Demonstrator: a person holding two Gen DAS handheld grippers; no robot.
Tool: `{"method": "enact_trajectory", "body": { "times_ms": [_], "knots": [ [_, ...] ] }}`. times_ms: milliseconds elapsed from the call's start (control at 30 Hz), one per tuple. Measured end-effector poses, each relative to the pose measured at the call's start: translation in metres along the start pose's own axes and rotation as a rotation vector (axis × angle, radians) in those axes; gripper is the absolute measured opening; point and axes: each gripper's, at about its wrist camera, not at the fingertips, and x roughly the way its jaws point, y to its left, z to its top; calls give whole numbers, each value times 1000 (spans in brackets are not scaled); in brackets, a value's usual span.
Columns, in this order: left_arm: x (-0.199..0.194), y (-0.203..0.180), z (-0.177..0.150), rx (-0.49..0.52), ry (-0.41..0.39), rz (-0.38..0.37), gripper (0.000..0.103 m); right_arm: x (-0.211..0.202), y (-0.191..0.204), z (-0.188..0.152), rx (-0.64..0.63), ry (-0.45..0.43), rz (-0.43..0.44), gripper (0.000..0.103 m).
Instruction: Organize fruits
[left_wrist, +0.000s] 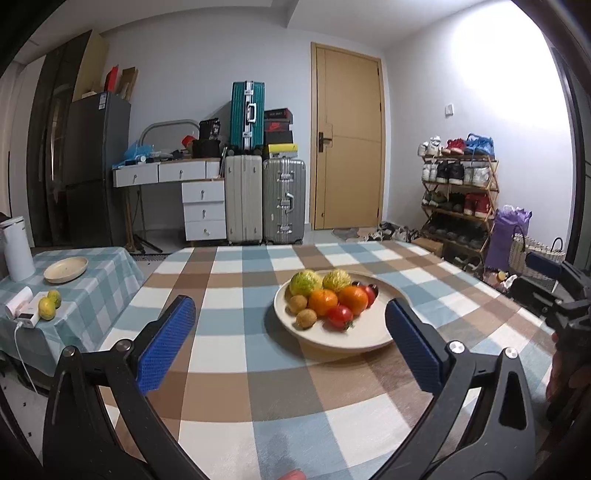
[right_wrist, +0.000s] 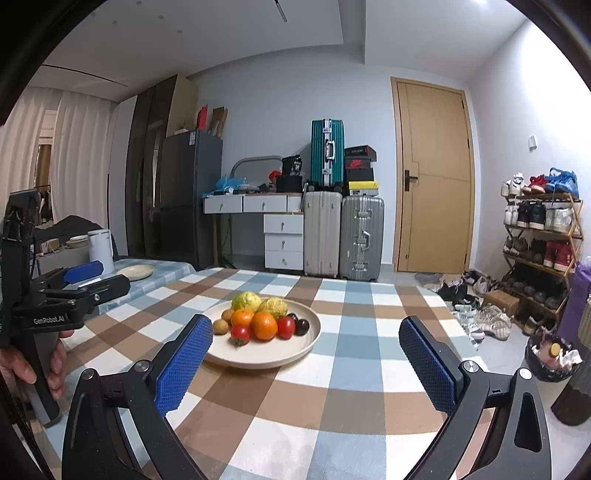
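Observation:
A cream plate (left_wrist: 354, 338) (right_wrist: 255, 360) rests on the checked table and holds two oranges (left_wrist: 352, 299) (right_wrist: 264, 325), two yellow-green fruits (left_wrist: 304, 282) (right_wrist: 245, 300), tomatoes (left_wrist: 340, 316) (right_wrist: 240, 334), small brown fruits (left_wrist: 306, 318) (right_wrist: 220, 326) and a dark plum (right_wrist: 301, 326). My left gripper (left_wrist: 290, 314) stands open just short of the plate, with nothing between its blue pads. My right gripper (right_wrist: 306, 334) is open too, a little nearer than the plate, empty. In the right wrist view the left gripper body (right_wrist: 55, 295) shows at far left, held by a hand.
A side table on the left carries an empty cream dish (left_wrist: 66, 269) (right_wrist: 136, 272), two green-yellow citrus (left_wrist: 50, 304), a white kettle (left_wrist: 16, 249) (right_wrist: 100, 251) and a white device with a cable. Suitcases, drawers, a door and a shoe rack stand behind.

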Motion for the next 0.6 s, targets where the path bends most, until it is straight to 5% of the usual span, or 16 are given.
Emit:
{"method": "enact_trajectory", "body": {
  "times_ms": [400,600],
  "knots": [
    [25,-1,-7,17,71,23,103,16,-4,-5,20,84,0,103],
    [22,1,-9,7,28,30,103,16,-4,-4,27,91,15,103]
  ]
}}
